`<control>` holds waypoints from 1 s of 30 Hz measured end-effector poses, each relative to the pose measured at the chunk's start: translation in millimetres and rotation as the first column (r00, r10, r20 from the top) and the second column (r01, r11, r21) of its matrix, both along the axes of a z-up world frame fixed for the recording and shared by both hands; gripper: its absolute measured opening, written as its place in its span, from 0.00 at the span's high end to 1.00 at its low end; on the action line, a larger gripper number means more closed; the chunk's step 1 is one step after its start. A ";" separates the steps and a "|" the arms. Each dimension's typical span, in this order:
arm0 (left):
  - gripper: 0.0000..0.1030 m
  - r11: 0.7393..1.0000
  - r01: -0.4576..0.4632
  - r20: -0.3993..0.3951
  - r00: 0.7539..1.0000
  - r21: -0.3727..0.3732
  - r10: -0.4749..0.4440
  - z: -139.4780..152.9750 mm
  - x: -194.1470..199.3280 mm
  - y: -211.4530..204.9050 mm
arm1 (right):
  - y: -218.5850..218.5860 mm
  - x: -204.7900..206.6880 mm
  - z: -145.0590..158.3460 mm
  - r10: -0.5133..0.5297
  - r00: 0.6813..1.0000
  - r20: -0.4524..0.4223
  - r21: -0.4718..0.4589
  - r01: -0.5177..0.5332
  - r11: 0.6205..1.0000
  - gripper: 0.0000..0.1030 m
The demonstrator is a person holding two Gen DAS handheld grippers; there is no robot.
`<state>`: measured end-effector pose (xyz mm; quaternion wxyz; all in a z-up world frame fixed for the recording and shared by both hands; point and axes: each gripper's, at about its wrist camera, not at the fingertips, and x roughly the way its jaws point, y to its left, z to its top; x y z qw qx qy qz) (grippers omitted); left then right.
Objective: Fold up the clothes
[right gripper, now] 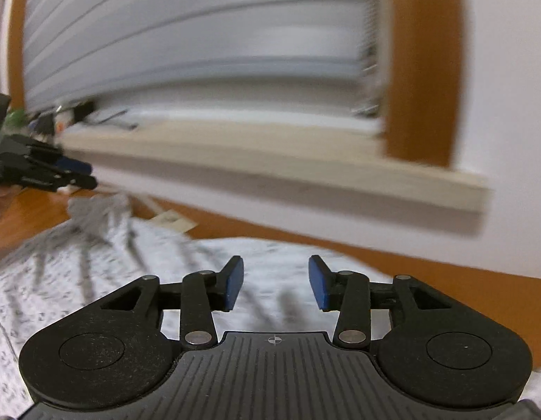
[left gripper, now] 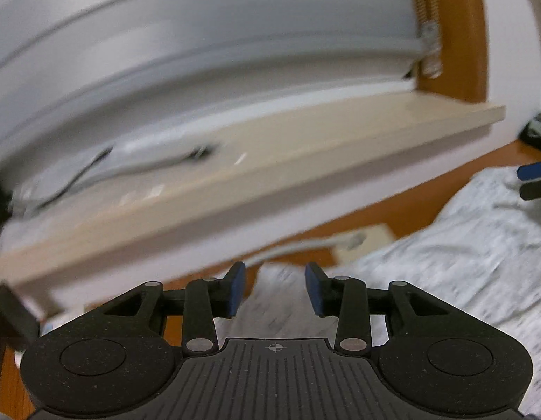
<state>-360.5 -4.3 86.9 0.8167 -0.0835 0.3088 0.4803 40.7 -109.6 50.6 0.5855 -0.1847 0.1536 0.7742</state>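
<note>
One window with closed white blinds [left gripper: 200, 52] is seen, blurred, above one beige sill [left gripper: 270, 161], framed in orange-brown wood.

One white garment [left gripper: 463, 245] with a fine grey print is spread on the orange-brown floor [right gripper: 463, 276], below and ahead of both grippers; several grey creases are noted in it toward the left of the right wrist view. No lettering on it can be read through the blur.

Two grippers are counted. The left gripper [left gripper: 274, 288] is held with its blue pads spread apart, nothing between them. The right gripper [right gripper: 275, 285] is likewise spread and empty, above the cloth.

One small beige card [right gripper: 174, 220] lies on the floor just beside the garment's far edge; its markings are illegible.
</note>
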 end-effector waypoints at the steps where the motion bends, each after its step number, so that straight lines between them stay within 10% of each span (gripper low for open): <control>1: 0.60 1.000 -0.009 0.001 1.000 -0.015 0.009 -4.9 -7.3 2.1 | 6.7 -9.1 -2.7 0.019 1.000 -0.004 -0.019 -0.019 1.000 0.56; 13: 0.59 0.999 -0.012 0.014 1.000 -0.046 0.013 -35.7 -30.6 -2.8 | 58.1 -88.2 -13.9 0.174 0.981 -0.087 -0.143 -0.185 0.972 0.46; 16: 0.59 0.999 -0.033 0.042 0.999 -0.039 0.034 -31.4 -36.5 -5.4 | 60.3 -104.9 -18.5 0.201 0.977 -0.063 -0.158 -0.209 0.965 0.80; 25: 0.51 0.999 -0.021 0.188 0.982 -0.042 0.028 -1.7 -26.1 17.7 | 7.6 -129.2 -8.4 0.404 0.915 0.013 -0.077 -0.402 0.912 0.84; 30: 0.48 0.994 -0.024 0.139 0.989 -0.103 0.039 -16.7 3.4 44.2 | 0.9 -133.5 -10.2 0.388 0.920 0.059 -0.063 -0.385 0.921 0.83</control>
